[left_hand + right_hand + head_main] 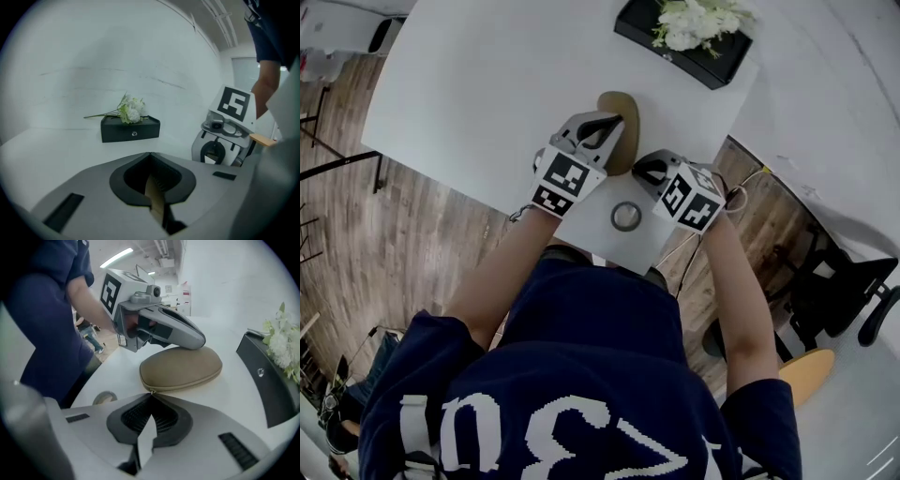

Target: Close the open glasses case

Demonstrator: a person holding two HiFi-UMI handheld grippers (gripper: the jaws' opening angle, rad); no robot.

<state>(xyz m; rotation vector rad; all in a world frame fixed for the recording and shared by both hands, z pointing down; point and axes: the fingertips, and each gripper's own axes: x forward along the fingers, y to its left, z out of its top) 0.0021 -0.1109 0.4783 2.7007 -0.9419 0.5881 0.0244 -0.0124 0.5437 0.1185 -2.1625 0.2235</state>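
We press our closed left gripper [200, 341] onto the zipped-looking glasses case [180, 369], just before the flower box [267, 380], to steady it while our right gripper [151, 395], jaws together, meets its zipper pull [150, 391].

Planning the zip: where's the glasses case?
On the table, centre of the head view: the case lies under the left gripper, just ahead of the right gripper.

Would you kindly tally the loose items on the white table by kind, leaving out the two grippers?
Tan glasses case: 1
Grey ring: 1
Black box: 1
White flower bunch: 1
Total: 4
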